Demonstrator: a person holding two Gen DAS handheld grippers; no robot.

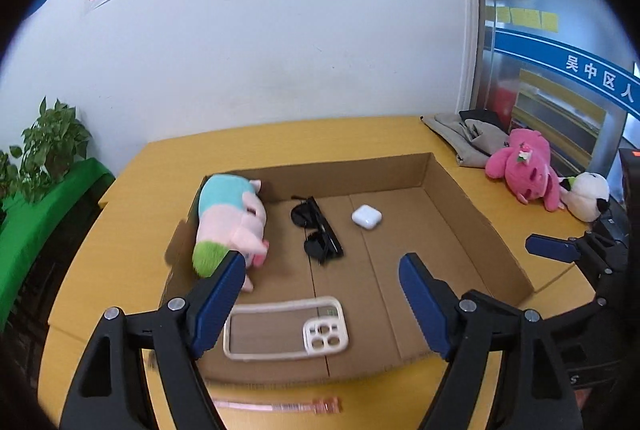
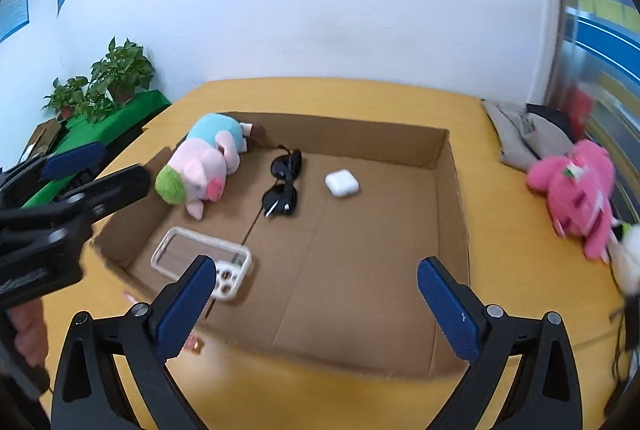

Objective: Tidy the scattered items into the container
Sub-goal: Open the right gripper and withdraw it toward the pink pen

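Blue-padded fingers (image 1: 224,306) of the left claw (image 1: 322,304) fill the bottom of the left wrist view, spread apart with nothing between them, angled down over the near edge of the cardboard box (image 1: 496,242). Likewise the right claw (image 2: 314,306) stands wide and empty, tilted down at the box's near wall (a bare hand (image 2: 28,330) shows at the left edge of that view, behind the left claw). Inside the box lie a clear phone case (image 1: 286,330) nearest, black sunglasses (image 1: 318,230) in the middle, a white earbud case (image 1: 367,216) beyond them, and a pastel plush pig (image 1: 232,226) against the left wall. Out on the yellow worktop (image 1: 352,130), right of the box, lie a pink plush (image 1: 524,170), a white plush (image 1: 588,196) and grey folded cloth (image 1: 460,138). A pink strip (image 1: 280,406) lies on the worktop before the box.
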